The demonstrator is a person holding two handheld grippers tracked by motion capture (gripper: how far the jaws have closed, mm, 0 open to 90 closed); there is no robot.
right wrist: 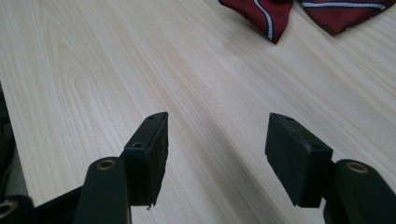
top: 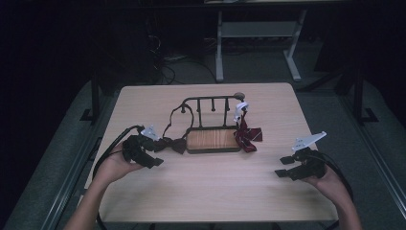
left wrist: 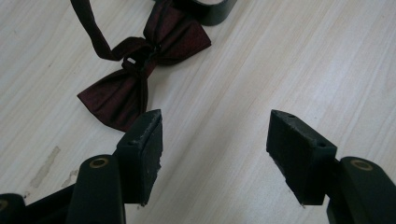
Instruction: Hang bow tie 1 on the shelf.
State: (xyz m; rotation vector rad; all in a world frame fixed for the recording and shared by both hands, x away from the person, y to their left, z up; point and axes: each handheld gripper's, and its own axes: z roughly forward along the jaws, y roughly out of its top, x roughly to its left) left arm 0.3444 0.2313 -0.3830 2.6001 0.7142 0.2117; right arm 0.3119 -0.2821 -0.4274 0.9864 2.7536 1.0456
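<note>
A dark maroon bow tie point(top: 174, 143) point(left wrist: 140, 77) lies on the table at the left end of a black rack with a wooden base point(top: 213, 140); its strap loops up over the rack's rail. My left gripper point(top: 152, 152) point(left wrist: 215, 140) is open, just left of the bow tie, nothing between its fingers. A red striped tie point(top: 246, 136) point(right wrist: 275, 14) hangs from the rack's right post, its ends on the table. My right gripper point(top: 285, 167) point(right wrist: 217, 144) is open over bare table, well to the right of that tie.
The light wooden table point(top: 215, 187) has open surface in front of the rack. A white tag point(top: 241, 106) sits at the top of the striped tie. Beyond the table stands a white desk frame point(top: 258, 43) on a dark floor.
</note>
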